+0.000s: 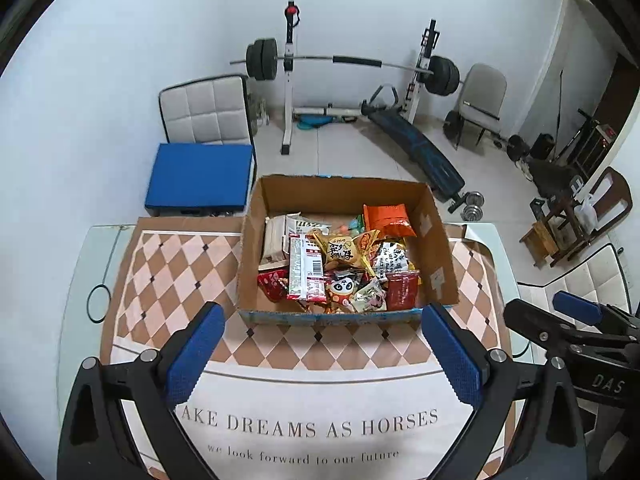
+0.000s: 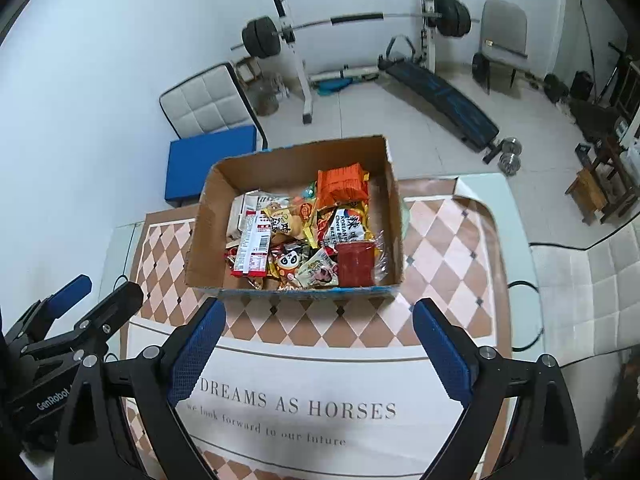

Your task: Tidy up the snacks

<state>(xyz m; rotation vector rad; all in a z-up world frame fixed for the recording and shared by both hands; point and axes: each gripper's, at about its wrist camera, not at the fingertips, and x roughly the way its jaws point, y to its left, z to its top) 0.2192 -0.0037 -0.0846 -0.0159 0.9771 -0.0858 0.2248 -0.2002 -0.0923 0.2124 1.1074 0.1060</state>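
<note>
snacks [image 1: 340, 268] all piled in cardboard box [image 1: 436, 248], none on tablecloth [image 1: 168, 276]; left gripper [image 1: 326, 350], right gripper [image 2: 320, 344] spread wide, empty.

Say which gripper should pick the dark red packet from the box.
Probably right gripper: open and empty like the left gripper, but the dark red packet sits in the cardboard box's near right corner.

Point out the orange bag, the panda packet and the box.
orange bag [image 1: 390, 220], left wrist view, middle of its front.
panda packet [image 2: 289, 261], right wrist view, on the panda face.
box [image 1: 342, 194], left wrist view, inside of the far wall.
</note>
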